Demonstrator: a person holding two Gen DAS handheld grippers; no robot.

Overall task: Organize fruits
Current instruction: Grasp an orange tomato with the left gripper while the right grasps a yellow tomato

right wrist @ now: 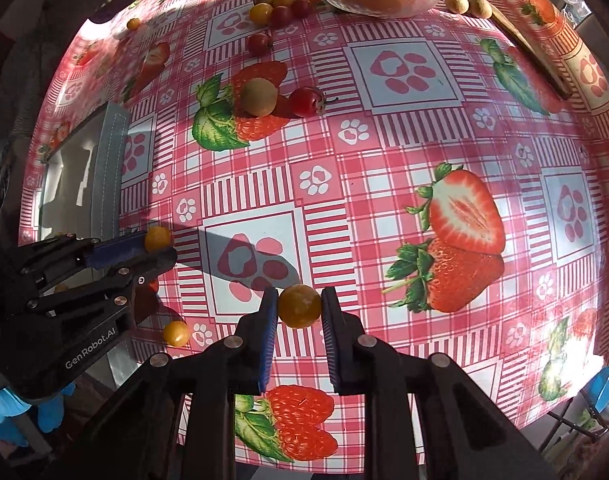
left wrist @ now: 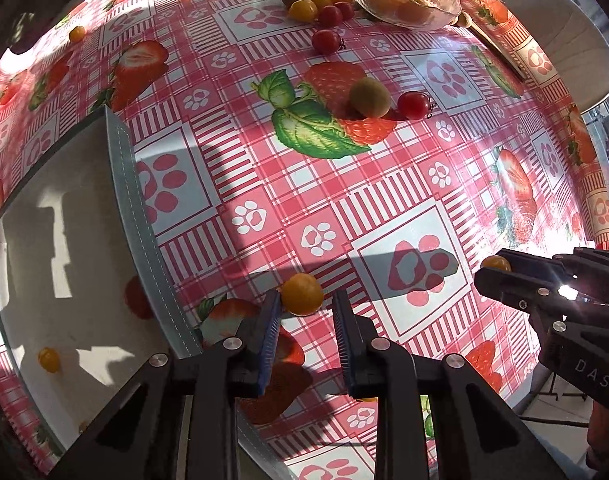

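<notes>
While gripped — two yellow tomatoes (right wrist: pixel 299 306).

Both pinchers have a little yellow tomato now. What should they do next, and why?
Probably lift and carry them over the grey tray and let go there. The left gripper pinches one yellow tomato, the right gripper another, and one yellow tomato already in the tray suggests that is their place.

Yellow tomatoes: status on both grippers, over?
Left gripper shut on yellow tomato. Right gripper shut on second yellow tomato. Grey tray beside left gripper, one yellow fruit inside. Nothing in the way.
</notes>
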